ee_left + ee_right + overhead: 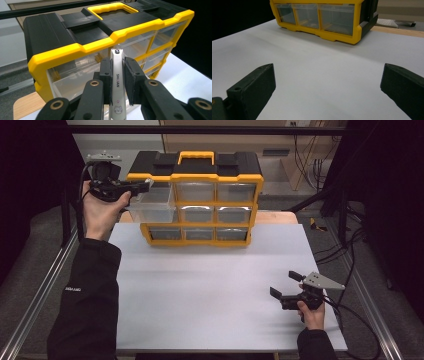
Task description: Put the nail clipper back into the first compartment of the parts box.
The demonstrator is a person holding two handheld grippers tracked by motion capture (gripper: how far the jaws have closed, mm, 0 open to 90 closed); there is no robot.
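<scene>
A yellow and black organizer (pixel 200 170) with clear drawers stands at the back of the white table (pixel 210 285). Its top-left drawer (pixel 152 205) is pulled out. My left gripper (pixel 144 186) hovers over that drawer's left side. In the left gripper view the left gripper (pixel 117 62) is shut on a slim white nail clipper (pixel 117 85) with a small cat face, held upright in front of the organizer (pixel 75 32). My right gripper (pixel 286 284) rests low at the table's right front, open, with nothing between its jaws. From the right gripper (pixel 328 75), the organizer (pixel 324 32) stands far ahead.
The organizer's other drawers (pixel 215 212) are pushed in. A wooden edge (pixel 277 216) shows behind the white table. Metal rails (pixel 35 300) run along both sides, and cables (pixel 350 270) trail at the right.
</scene>
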